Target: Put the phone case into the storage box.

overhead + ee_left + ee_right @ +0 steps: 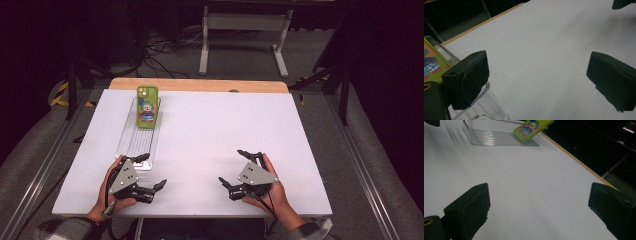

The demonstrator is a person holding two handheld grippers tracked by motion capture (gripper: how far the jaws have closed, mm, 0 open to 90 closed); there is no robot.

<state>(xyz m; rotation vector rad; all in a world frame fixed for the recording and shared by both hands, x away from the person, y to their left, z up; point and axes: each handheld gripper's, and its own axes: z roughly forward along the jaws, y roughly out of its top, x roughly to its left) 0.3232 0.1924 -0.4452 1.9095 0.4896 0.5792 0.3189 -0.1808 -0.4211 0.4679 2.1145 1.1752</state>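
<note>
Phone (147, 106) in its green case lies on the far end of the clear tray (131, 145), at the counter's (210, 125) far left. I hold my left tongs (152, 172) wide open at the tray's near end, one jaw just beside its rim. My right tongs (235, 167) rest on the bare counter, well apart from the tray, jaws spread wide and gripping nothing.
</note>
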